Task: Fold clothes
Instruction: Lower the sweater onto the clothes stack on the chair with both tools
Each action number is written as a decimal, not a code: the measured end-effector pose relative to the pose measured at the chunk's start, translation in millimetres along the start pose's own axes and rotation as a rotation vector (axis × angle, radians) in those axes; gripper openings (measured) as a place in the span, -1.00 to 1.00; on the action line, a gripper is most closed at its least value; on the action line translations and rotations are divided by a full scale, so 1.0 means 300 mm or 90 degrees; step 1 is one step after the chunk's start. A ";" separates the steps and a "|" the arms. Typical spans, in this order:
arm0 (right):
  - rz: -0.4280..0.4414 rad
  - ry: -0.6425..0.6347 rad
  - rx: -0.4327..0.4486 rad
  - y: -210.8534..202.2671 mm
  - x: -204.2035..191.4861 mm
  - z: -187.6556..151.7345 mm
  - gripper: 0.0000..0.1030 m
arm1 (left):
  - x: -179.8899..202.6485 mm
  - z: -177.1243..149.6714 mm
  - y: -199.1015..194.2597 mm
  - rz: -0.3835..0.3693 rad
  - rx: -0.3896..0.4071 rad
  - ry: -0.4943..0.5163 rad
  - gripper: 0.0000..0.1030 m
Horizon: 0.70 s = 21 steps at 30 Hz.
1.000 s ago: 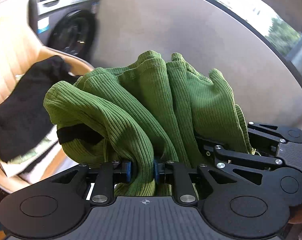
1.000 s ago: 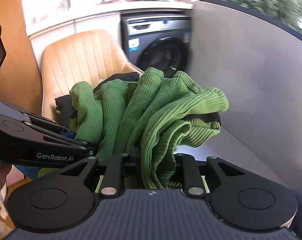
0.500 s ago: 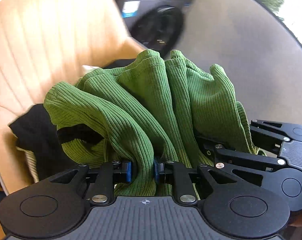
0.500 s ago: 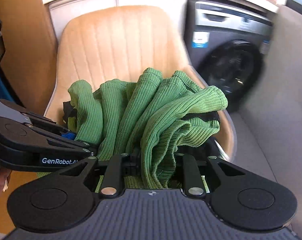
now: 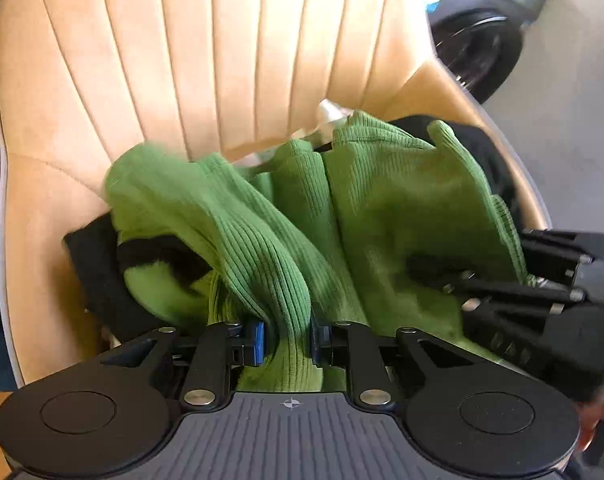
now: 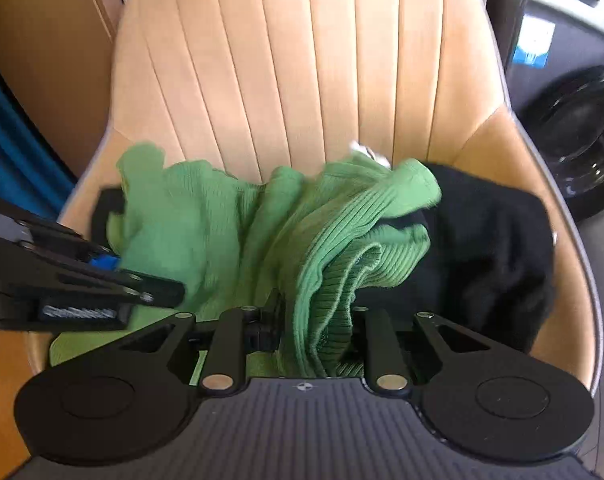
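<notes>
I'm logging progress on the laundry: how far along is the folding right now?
Done: nothing clearly; the green ribbed garment is bunched, not visibly folded flat. In hand: the left gripper and right gripper each have their jaws clamped on that garment above the tan chair. Left: the black clothing on the seat lies crumpled, with something pale behind it.

You get bright daylight on the tan chair back, washed pale near the washing machine, which is motion-smeared. The green ribbed garment blurs; fisheye bends the edges.
</notes>
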State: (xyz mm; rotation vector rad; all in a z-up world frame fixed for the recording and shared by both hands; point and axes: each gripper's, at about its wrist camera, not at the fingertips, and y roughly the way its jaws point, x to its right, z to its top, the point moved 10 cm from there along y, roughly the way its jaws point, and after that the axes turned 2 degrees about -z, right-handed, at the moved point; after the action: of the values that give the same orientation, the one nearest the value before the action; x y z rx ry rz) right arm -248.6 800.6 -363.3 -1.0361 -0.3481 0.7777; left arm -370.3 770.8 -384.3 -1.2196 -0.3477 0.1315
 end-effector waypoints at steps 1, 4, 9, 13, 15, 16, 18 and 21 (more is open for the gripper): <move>0.001 0.002 -0.005 0.009 0.019 -0.007 -0.58 | -0.008 -0.004 0.004 0.000 -0.003 -0.002 -0.65; 0.005 0.017 -0.012 0.018 0.083 -0.009 -0.58 | -0.029 -0.015 -0.006 -0.003 -0.008 -0.008 -0.65; 0.005 0.051 -0.009 -0.029 0.196 -0.011 -0.58 | -0.062 -0.056 -0.073 0.002 -0.016 -0.003 -0.65; -0.015 0.083 -0.001 -0.073 0.298 -0.013 -0.58 | -0.107 -0.063 -0.109 0.009 -0.030 -0.011 -0.65; -0.030 0.095 -0.002 -0.096 0.350 -0.021 -0.58 | -0.127 -0.078 -0.108 0.007 -0.041 -0.015 -0.65; -0.040 0.097 -0.004 -0.103 0.373 -0.024 -0.58 | -0.131 -0.085 -0.105 0.003 -0.044 -0.014 -0.64; -0.056 0.102 -0.007 -0.110 0.412 -0.029 -0.58 | -0.131 -0.096 -0.095 -0.002 -0.049 -0.010 -0.63; -0.061 0.111 -0.014 -0.097 0.438 -0.042 -0.57 | -0.121 -0.104 -0.064 0.005 -0.052 -0.004 -0.60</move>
State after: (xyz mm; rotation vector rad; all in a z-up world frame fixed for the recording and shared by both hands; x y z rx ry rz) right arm -138.6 878.9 -356.4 -1.0914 -0.2554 0.5940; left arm -395.7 726.1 -382.7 -1.3014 -0.3563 0.1281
